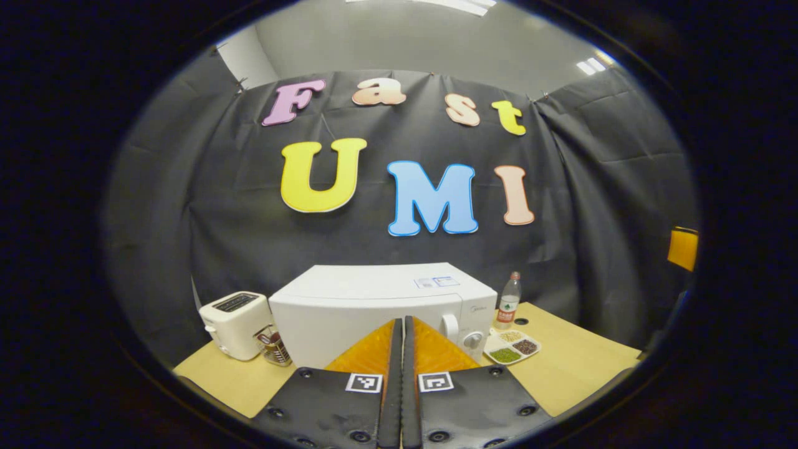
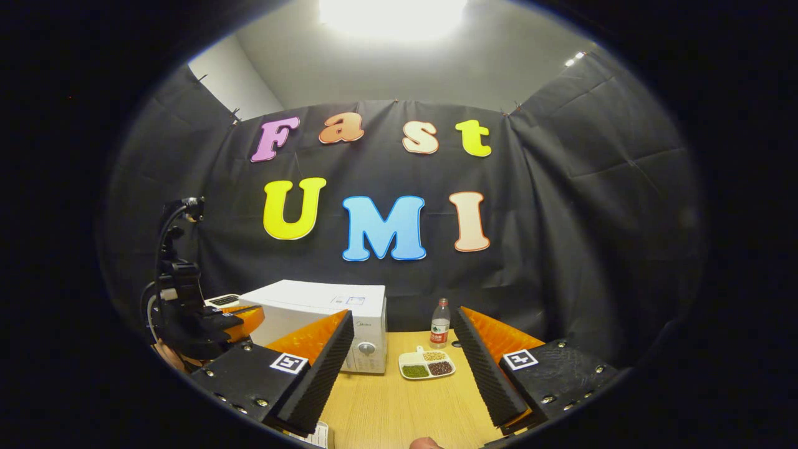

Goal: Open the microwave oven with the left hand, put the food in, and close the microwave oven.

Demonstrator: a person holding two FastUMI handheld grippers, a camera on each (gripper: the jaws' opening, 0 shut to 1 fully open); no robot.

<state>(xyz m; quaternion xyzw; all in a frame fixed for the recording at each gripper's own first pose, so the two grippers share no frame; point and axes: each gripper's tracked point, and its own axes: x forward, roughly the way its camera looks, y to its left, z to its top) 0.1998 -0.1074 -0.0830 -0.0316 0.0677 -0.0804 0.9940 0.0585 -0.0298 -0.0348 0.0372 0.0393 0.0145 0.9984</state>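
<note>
A white microwave oven point(image 1: 374, 312) stands at the back of the wooden table with its door closed; it also appears as the microwave point(image 2: 324, 312) in the right gripper view. To its right lies a small white food tray point(image 1: 511, 346) with three compartments of grains and beans, seen again as the tray point(image 2: 427, 363). My left gripper point(image 1: 402, 337) is shut with nothing between its fingers, held in front of the microwave's door. My right gripper point(image 2: 402, 368) is open, well short of the tray. The left gripper point(image 2: 240, 318) and its holder show at the left of the right gripper view.
A white toaster point(image 1: 234, 324) and a small patterned cup point(image 1: 274, 346) stand left of the microwave. A water bottle point(image 1: 508, 302) stands behind the tray, also seen as the bottle point(image 2: 440, 324). Bare wooden table point(image 2: 399, 405) stretches in front of the tray.
</note>
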